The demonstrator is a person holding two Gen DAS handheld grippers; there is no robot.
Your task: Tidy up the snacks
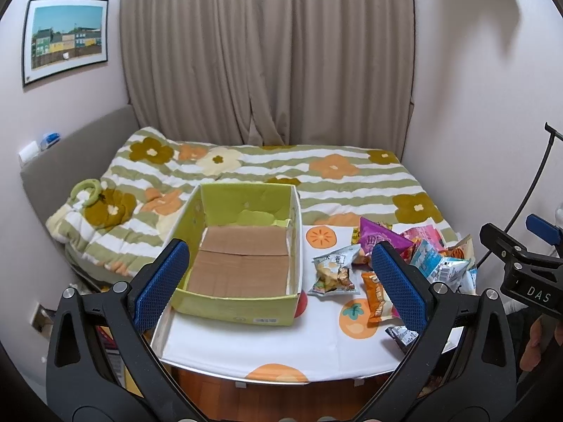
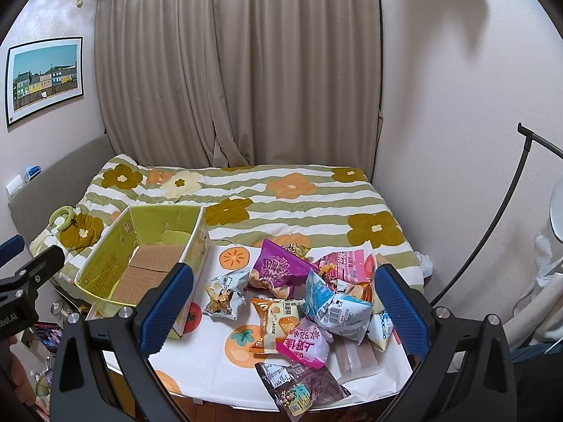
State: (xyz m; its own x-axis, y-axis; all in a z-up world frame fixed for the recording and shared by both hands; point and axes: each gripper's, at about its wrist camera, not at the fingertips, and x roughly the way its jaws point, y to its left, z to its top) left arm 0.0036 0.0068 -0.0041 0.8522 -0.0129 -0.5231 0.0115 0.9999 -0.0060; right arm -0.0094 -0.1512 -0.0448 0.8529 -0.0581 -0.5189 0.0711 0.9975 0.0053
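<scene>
Below the left gripper (image 1: 281,274), whose blue-padded fingers (image 1: 160,285) stood wide apart with nothing between them, sat an open green cardboard box (image 1: 239,307) with a bare brown floor, its near wall just ahead of the left pad and resting on a small table covered by a white cloth printed with orange persimmons (image 1: 267,348). To the right of that box, partly behind the gripper's right finger, lay a grey-and-white snack packet (image 1: 332,274) and an orange snack packet (image 1: 376,299). The right gripper (image 2: 285,302) was likewise spread open and held nothing; between its fingers and a little ahead lay the loose heap of snacks: a purple foil bag (image 2: 278,269) farthest off, a pale blue-and-white bag (image 2: 334,306) close to the right finger, a bright pink packet (image 2: 306,346) nearer in the middle, and a dark brown packet (image 2: 299,383) nearest, at the table's front edge. The green box stood off to this gripper's left, beyond its left finger. Behind the table, ahead of both grippers, stretched a bed with a green-and-white striped floral quilt (image 2: 299,204) and beige curtains (image 2: 239,70) beyond. Each gripper showed at the edge of the other's view, apart from the snacks.
</scene>
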